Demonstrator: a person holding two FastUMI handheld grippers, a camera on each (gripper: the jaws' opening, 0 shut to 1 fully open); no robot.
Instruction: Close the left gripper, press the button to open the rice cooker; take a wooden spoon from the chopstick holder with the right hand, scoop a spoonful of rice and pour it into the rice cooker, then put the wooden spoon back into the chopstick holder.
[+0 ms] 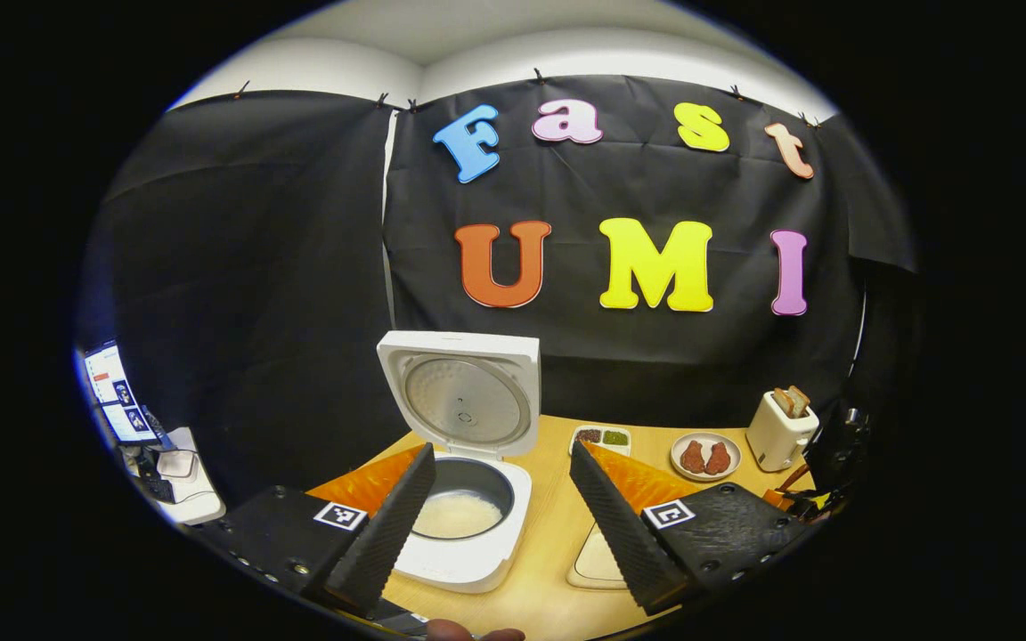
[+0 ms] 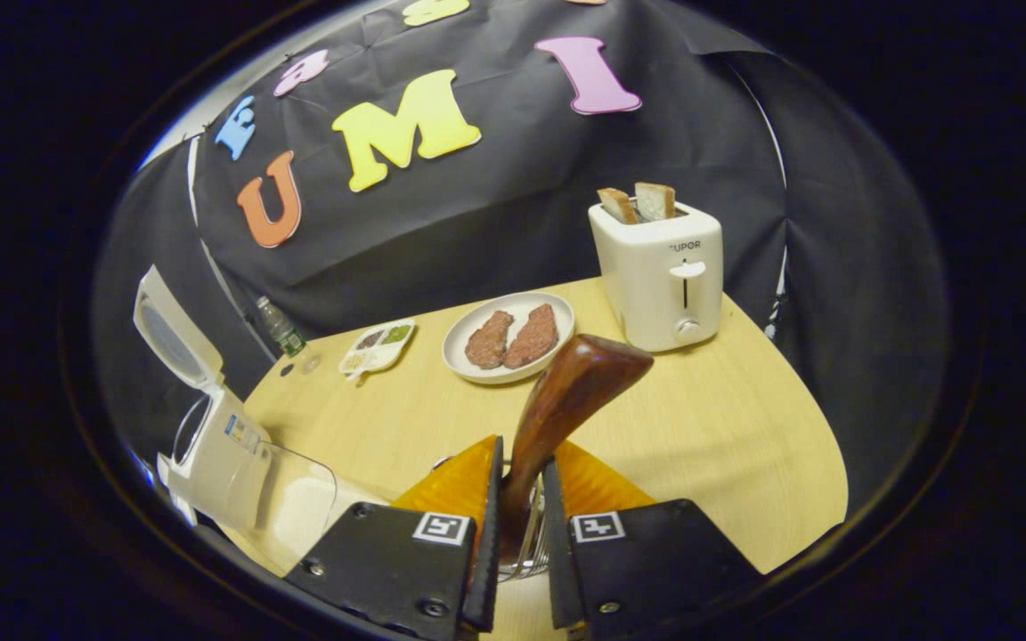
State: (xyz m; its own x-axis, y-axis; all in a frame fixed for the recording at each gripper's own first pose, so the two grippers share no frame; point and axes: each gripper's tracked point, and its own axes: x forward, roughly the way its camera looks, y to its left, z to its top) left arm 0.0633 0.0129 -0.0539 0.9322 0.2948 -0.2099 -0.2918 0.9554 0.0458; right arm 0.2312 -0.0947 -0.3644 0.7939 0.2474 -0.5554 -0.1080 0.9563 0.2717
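- Between your right gripper's [image 2: 517,512] fingers stands the wooden spoon [image 2: 566,401], pinched on its handle by both; its lower part is hidden behind them, over a wire holder [image 2: 526,556] that is hard to make out.
- Your left gripper [image 1: 502,507] is spread wide, with the open rice cooker [image 1: 468,499] just ahead, rice in its pot.

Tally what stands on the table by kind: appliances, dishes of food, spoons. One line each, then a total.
Appliances: 2, the rice cooker with lid up and the toaster.
Dishes of food: 2, the plate with two patties and the divided tray.
Spoons: 1, the wooden spoon, in the right gripper.
Total: 5
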